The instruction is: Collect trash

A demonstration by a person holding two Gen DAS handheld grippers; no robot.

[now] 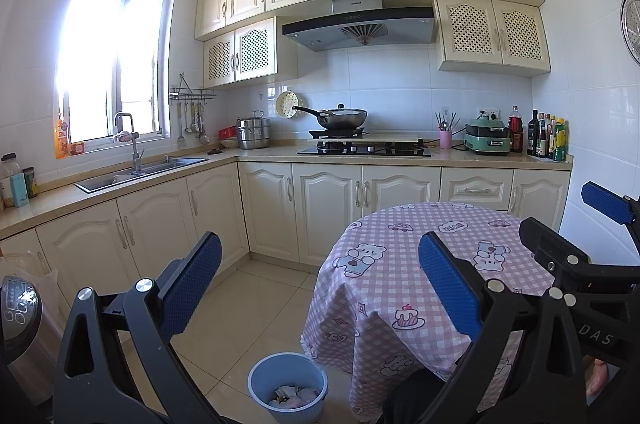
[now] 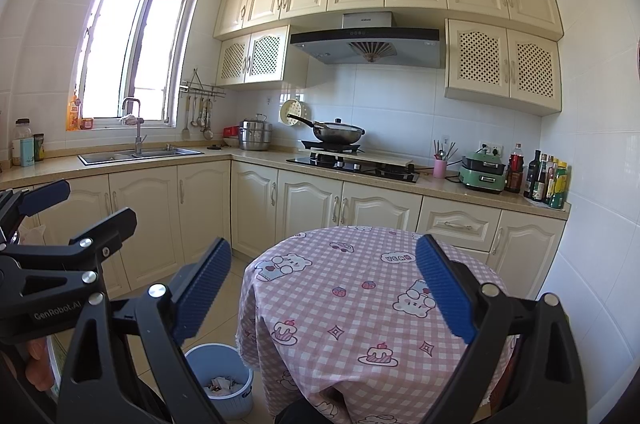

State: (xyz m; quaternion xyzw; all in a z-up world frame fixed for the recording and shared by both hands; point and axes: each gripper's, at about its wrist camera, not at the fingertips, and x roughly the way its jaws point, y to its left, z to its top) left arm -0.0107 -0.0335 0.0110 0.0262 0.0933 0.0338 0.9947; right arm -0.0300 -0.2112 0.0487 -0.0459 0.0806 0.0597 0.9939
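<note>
Holding nothing, the left gripper (image 1: 320, 280) stands with its blue-padded fingers spread wide, and the right gripper (image 2: 324, 284) is spread just as wide and equally empty. In the right wrist view the left gripper's black frame shows at the near left edge, printed "GenRobot.AI"; in the left wrist view the right one's frame carries the letters "DAS", the rest cut off.

Just below and between the left gripper's fingers, on the floor, sits a blue bin (image 1: 287, 390) with crumpled trash (image 1: 294, 397) inside, pale paper scraps as far as the view allows. From the right gripper it lies below the left finger (image 2: 202, 294), touching or just beside the hanging cloth.

Ahead of both grippers stands a round surface (image 2: 360, 304) under a pink checked cloth with bears and cakes; one cartoon bubble seems to read "YEAH", though the print is small.

Beyond it runs the kitchen counter (image 1: 460, 160): a sink (image 1: 140, 172) far left, a steel pot (image 1: 254, 134), a wok (image 1: 342, 118) on the hob straight ahead, a green cooker (image 1: 488, 140) and bottles (image 1: 548, 138) far right. The range hood (image 1: 360, 26) above bears a brand name too blurred to read.
</note>
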